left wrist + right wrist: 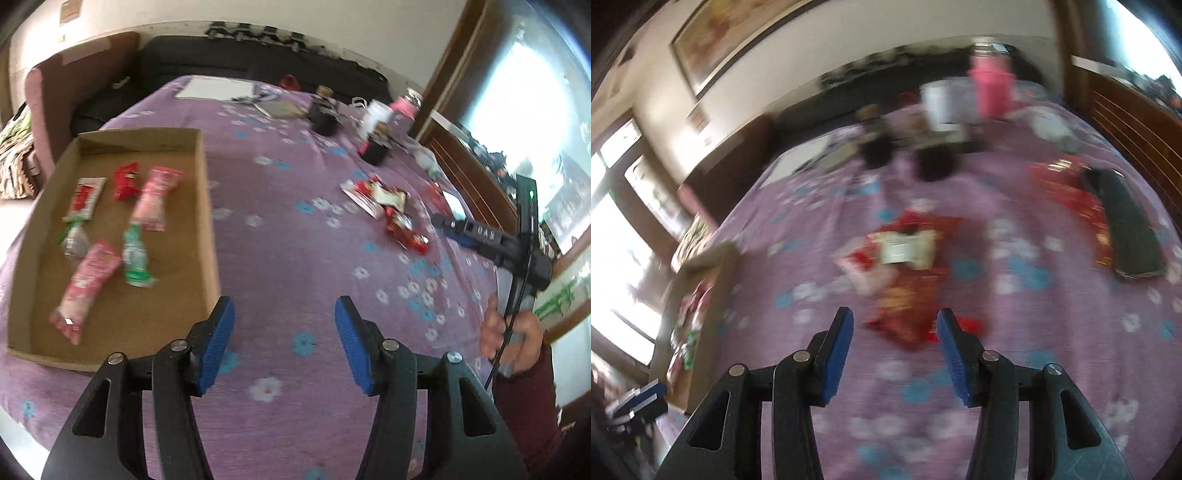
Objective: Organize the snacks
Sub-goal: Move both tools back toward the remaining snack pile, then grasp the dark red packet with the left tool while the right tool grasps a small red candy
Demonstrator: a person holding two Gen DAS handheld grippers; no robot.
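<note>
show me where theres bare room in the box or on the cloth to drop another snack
In the cardboard box, the strip along its right wall and the far end are bare; packets crowd its left half. The purple cloth between the box and the snack pile is free. The far right, around the jars, is crowded.

White letters "OAS" stand on the right claw.
</note>
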